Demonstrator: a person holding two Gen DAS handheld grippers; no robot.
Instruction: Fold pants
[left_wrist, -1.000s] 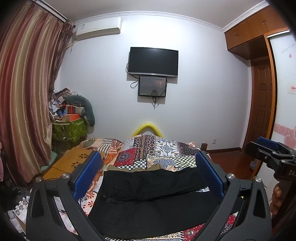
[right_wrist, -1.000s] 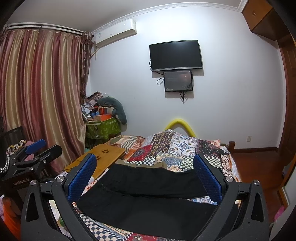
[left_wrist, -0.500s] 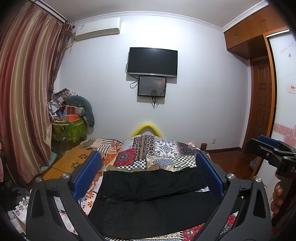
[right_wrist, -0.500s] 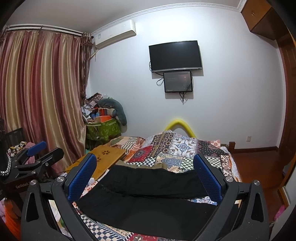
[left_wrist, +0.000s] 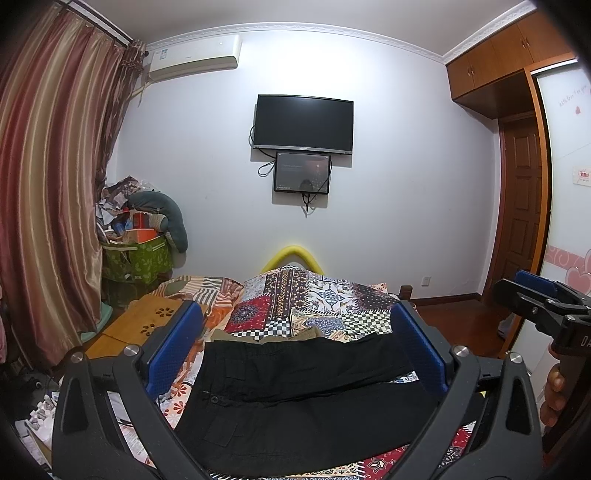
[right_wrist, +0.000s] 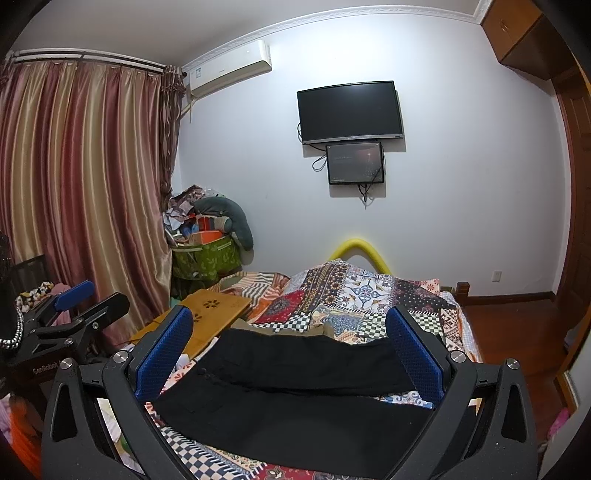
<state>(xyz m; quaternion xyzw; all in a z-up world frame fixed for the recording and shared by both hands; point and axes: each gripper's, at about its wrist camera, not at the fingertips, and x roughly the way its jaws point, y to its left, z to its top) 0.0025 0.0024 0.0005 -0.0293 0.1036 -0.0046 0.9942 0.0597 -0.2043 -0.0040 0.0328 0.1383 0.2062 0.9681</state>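
While both pairs of tongs hang above the near edge of the bed, we see the black cotton pants (left_wrist: 306, 398) lying flat on the patchwork-patterned bedspread (left_wrist: 325, 302), their two legs running side by side across the bed with the waistband and button to the left. The left tongs (left_wrist: 295, 354) stand wide, blue-padded fingers (left_wrist: 173, 350) well apart and holding nothing — the pants show between them but are not touched. The right tongs (right_wrist: 291, 350) are likewise spread wide and empty, their blue pads (right_wrist: 413, 354) framing the same garment from a spot further to the right. In the left wrist view we catch the right tongs at the right edge, with fingers of the person's hand (left_wrist: 554, 398) wrapped round the handle; in the right wrist view the left tongs (right_wrist: 85, 306) appear at the left edge. A strip of olive fabric (left_wrist: 295, 334) peeks out just beyond the far leg. Beside the bed on the left sits a light wooden lap tray with flower cut-outs (right_wrist: 210, 306), and on the white wall hangs a dark flat television (left_wrist: 303, 123) above a smaller screen (left_wrist: 301, 172).
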